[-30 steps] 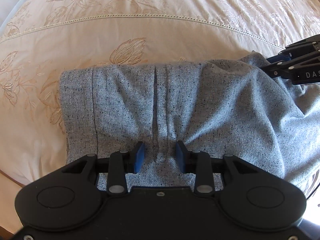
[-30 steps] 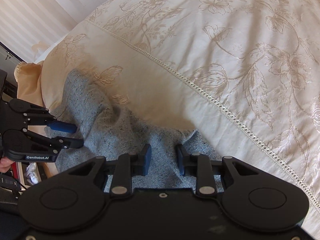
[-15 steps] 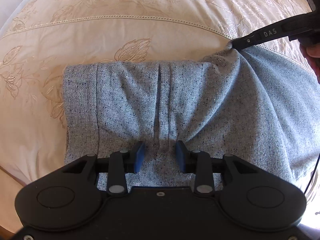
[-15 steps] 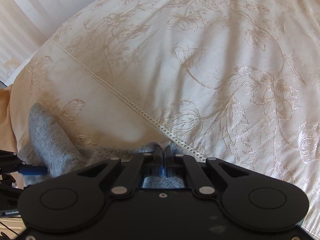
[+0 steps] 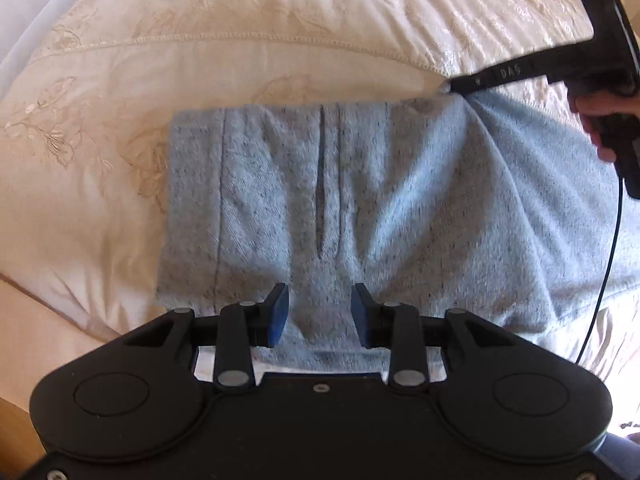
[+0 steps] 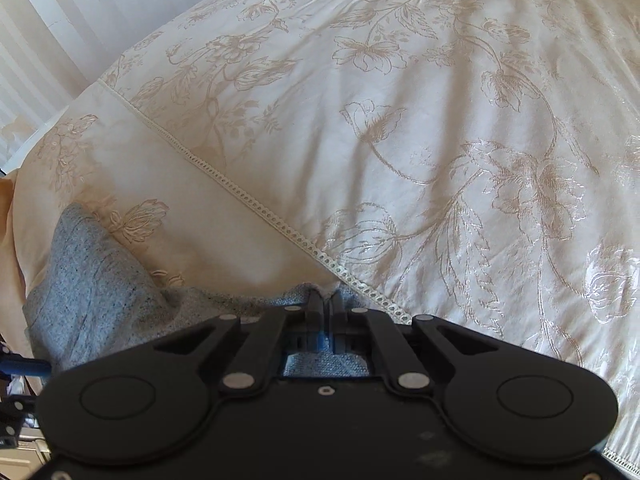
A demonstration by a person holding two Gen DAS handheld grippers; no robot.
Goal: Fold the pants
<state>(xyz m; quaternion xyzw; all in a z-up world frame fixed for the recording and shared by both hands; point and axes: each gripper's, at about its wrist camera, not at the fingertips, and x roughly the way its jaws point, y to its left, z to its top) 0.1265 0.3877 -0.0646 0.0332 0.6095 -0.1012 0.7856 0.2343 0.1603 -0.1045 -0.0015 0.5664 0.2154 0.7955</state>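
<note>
Right wrist view shows my right gripper [image 6: 325, 312] pinching the pants [image 5: 360, 200] edge mid-fold on the bed [image 6: 400, 100], while my left gripper [image 5: 319, 314], spread, must close next.

left wrist cam: low, close over pants [image 5: 360, 200], looking across bedspread [image 5: 280, 60] | right wrist cam: at pants' [image 6: 92, 280] far edge, facing across bedspread [image 6: 440, 120] | shared: pants, lace seam [image 6: 256, 204]

Pants [image 5: 400, 200] motion-blurred (left view), right side cut by frame, near edge hidden under left tongs [image 5: 319, 314]
</note>
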